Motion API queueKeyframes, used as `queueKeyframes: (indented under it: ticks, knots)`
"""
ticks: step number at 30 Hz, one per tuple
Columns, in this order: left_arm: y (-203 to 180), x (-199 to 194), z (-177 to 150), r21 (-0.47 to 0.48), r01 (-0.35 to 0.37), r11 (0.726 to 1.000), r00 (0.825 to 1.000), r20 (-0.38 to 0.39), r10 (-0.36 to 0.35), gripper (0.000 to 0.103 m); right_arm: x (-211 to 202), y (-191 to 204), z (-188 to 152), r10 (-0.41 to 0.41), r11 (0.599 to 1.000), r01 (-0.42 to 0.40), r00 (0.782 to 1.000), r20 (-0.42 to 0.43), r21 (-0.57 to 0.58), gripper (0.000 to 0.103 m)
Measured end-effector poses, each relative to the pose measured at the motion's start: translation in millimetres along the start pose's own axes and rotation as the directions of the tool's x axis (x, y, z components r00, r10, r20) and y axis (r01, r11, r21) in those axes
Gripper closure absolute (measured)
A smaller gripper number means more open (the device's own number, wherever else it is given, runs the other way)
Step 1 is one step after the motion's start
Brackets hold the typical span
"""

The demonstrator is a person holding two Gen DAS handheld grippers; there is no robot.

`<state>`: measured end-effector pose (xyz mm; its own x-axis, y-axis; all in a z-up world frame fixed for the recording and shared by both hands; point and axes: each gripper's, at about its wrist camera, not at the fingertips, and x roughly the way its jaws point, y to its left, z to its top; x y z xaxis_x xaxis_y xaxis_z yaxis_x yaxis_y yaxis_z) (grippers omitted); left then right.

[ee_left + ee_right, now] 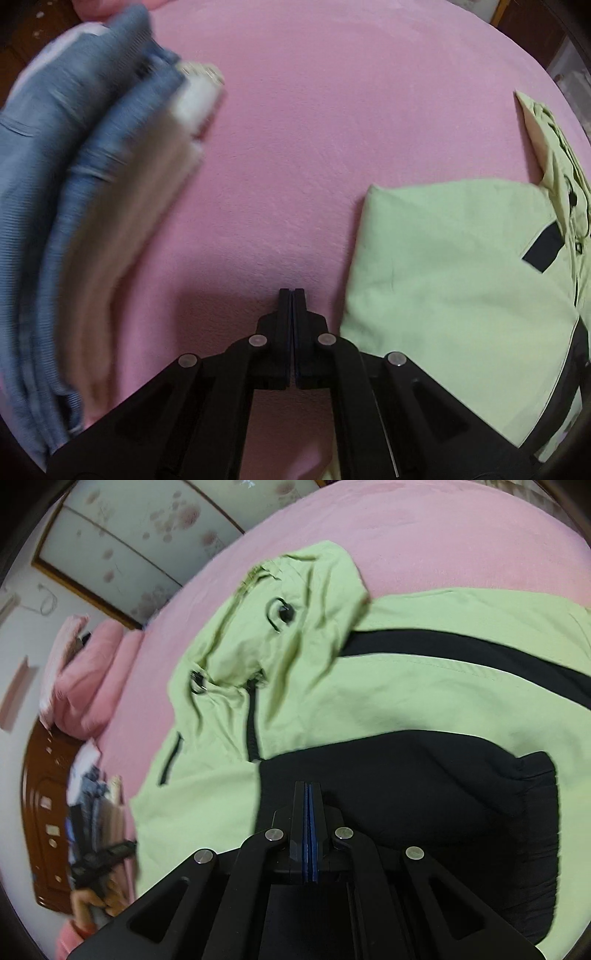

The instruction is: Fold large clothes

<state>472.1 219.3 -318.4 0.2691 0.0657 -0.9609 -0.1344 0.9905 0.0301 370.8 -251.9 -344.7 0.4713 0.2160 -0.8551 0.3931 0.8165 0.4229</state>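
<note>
Bed: covered with a pink sheet, carrying all the clothes. Jacket: light green with black panels and a black zip, lying spread on the bed; its hood is crumpled at the upper end, a black sleeve is folded across the body. In the left wrist view a folded green part of it lies on the right side of the sheet. Stack of folded clothes: blue and beige, blurred, at the left edge of the bed, well apart from the jacket. Left tool: jaws fully together, nothing between them, above bare pink sheet just beside the jacket's edge. Right tool: jaws pressed together, blue pads meeting, empty, over the black sleeve. Pink pillows: at the far end of the bed. Person's hand: at lower left in the right wrist view, gripping a black handle.
</note>
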Motion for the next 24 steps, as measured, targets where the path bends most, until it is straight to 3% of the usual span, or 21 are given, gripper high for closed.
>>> queueKeyframes:
  ticks: [1,4,6,8,10,12,13,14,16,18,19,21,23,24]
  knots:
    - [2.1,-8.6,-0.9,-0.016,0.006,1.000,1.000,0.020,-0.006,0.102,8.5,-6.1,3.7,-0.052,0.999,0.052,0.999,0.000,-0.003,0.102]
    - [4.7,-45.6,-8.3,-0.002,0.118,0.993,0.988,0.101,-0.117,0.102,-10.0,-32.8,6.0,-0.171,0.984,0.164,0.982,0.086,0.076,0.102]
    - [1.3,-61.7,-13.5,0.044,0.203,0.978,0.973,0.105,-0.206,0.102,-23.1,-45.7,6.9,-0.133,0.987,0.122,0.985,0.109,0.102,0.101]
    - [-11.4,-69.5,-25.5,0.096,0.304,0.948,0.948,0.062,-0.311,0.102,-27.3,-45.3,6.0,-0.078,0.993,0.069,0.992,0.096,0.092,0.100]
    - [-33.5,-65.6,-35.6,0.114,0.327,0.938,0.944,0.018,-0.331,0.102,-26.2,-32.9,0.9,0.020,0.999,-0.022,0.999,0.050,0.049,0.099]
    - [-43.2,-50.8,-46.3,0.122,0.310,0.943,0.951,-0.047,-0.306,0.102,-22.0,-11.8,-12.4,0.138,0.990,-0.138,0.990,-0.034,-0.020,0.099]
    - [-47.9,-40.2,-55.2,0.125,0.265,0.956,0.963,-0.095,-0.254,0.102,-15.8,0.4,-19.7,0.174,0.982,-0.180,0.981,-0.087,-0.063,0.099]
    - [-61.5,-31.2,-60.3,0.134,0.224,0.965,0.970,-0.127,-0.208,0.102,-7.5,14.1,-28.4,0.183,0.972,-0.202,0.970,-0.158,-0.121,0.099]
    - [-53.4,-26.8,-80.1,0.176,0.166,0.970,0.982,-0.115,-0.148,0.102,2.6,26.8,-42.1,0.136,0.958,-0.189,0.961,-0.241,-0.215,0.099]
    - [-40.3,-20.3,-89.6,0.203,0.076,0.976,0.992,-0.112,-0.054,0.102,-1.8,18.6,-48.3,0.081,0.954,-0.140,0.972,-0.222,-0.265,0.099]
    - [-35.7,-16.9,-92.2,0.201,0.070,0.977,0.993,-0.109,-0.049,0.102,-7.2,7.1,-47.2,0.057,0.962,-0.106,0.979,-0.198,-0.250,0.099]
    - [-21.4,-14.0,-92.2,0.149,0.120,0.982,0.987,-0.121,-0.102,0.102,-24.4,-32.9,-41.0,-0.012,0.991,-0.007,0.991,-0.134,-0.136,0.099]
    - [-8.8,-14.1,-90.2,0.123,0.128,0.984,0.985,-0.128,-0.112,0.102,-40.5,-67.0,-37.5,-0.062,0.998,0.062,0.995,-0.079,-0.004,0.099]
    - [-7.8,-14.9,-90.7,0.118,0.117,0.986,0.987,-0.121,-0.102,0.102,-50.9,-84.7,-37.9,-0.042,0.997,0.046,0.997,-0.058,0.066,0.099]
